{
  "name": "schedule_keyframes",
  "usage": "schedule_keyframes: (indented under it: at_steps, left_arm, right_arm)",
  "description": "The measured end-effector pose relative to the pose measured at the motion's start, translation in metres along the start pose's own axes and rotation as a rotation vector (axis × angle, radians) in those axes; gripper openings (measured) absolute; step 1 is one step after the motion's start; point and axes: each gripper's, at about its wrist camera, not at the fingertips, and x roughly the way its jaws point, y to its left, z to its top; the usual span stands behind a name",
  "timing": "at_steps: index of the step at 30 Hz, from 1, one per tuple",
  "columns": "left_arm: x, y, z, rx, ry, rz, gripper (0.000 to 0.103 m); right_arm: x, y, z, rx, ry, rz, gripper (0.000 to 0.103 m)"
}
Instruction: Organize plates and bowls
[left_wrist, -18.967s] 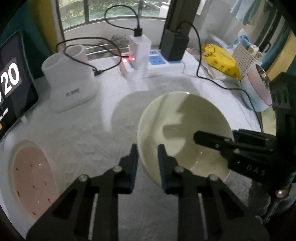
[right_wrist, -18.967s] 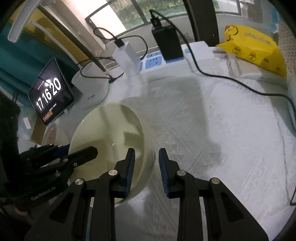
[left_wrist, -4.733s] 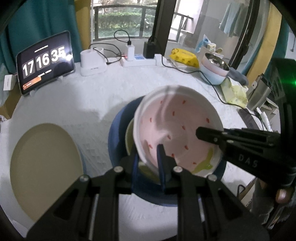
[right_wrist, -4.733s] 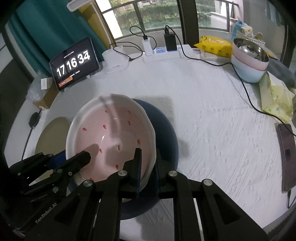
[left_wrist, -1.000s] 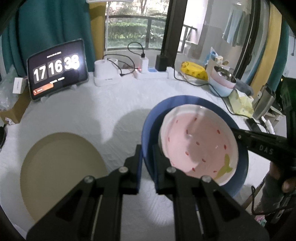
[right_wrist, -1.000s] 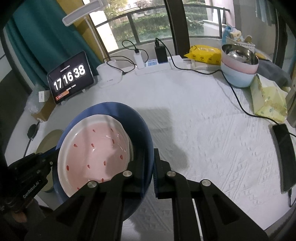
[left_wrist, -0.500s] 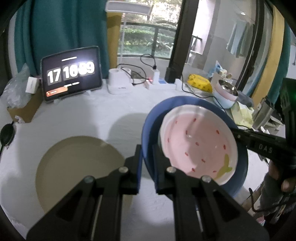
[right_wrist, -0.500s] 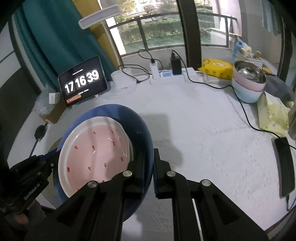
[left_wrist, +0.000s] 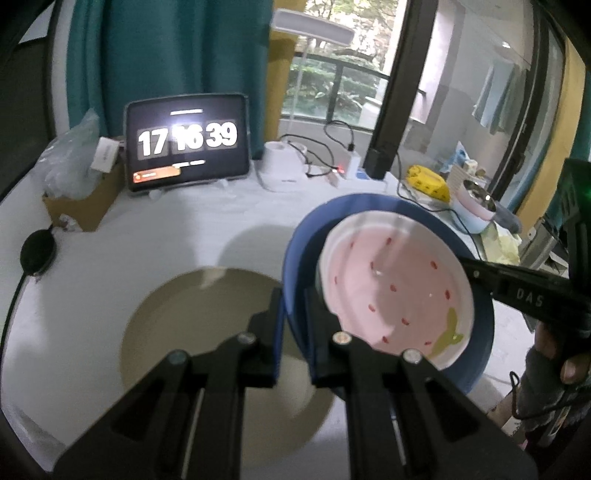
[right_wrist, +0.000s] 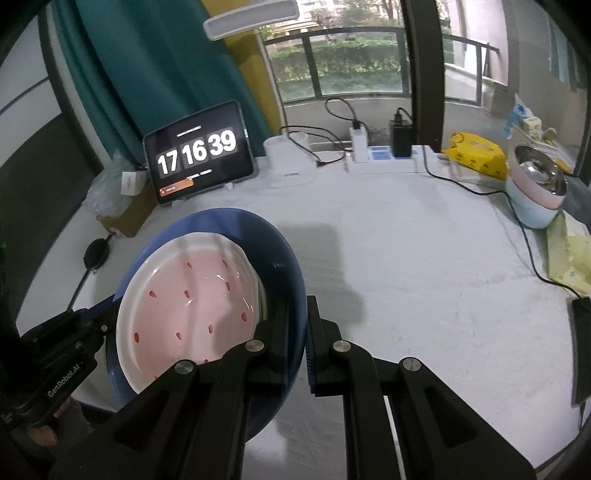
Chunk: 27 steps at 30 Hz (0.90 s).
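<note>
Both hand-held grippers were clamped on opposite edges of one blue plate (left_wrist: 295, 266): the left hand-held gripper (left_wrist: 293, 332) pinched its left rim with jaws nearly closed, and the right hand-held gripper (right_wrist: 297, 332) pinched its right rim the same way. The blue plate was held clear above the bench (right_wrist: 424, 295), tilted, and carried a pink bowl (left_wrist: 395, 284) with red flecks nested inside it; a pale rim of another dish showed just under the bowl's edge. Seen from the left wrist, a beige plate (left_wrist: 207, 332) lay flat on the bench, below and to the left of the carried stack, directly under the left hand-held gripper's fingers (left_wrist: 266, 347) and partly hidden by them. The left hand was therefore judged nearer to the beige plate, and the stack would probably need to travel leftward and down to sit centred on it. Being round, the plates gave no long axis to align; only centring and levelling seemed to matter. A clock tablet (right_wrist: 199, 151) stood at the far edge, well apart from the dishes.
</note>
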Motion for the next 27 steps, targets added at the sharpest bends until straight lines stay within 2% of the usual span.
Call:
schedule_keyframes:
  at_steps: [13, 27]
  left_arm:
    - [0.000, 0.050, 0.001, -0.064, 0.005, 0.044, 0.008]
    - [-0.002, 0.086, -0.006, -0.112, 0.025, 0.099, 0.008]
  right_arm:
    - [0.034, 0.045, 0.011, -0.060, 0.041, 0.032, 0.011]
    - [0.070, 0.077, 0.012, -0.095, 0.107, 0.069, 0.011]
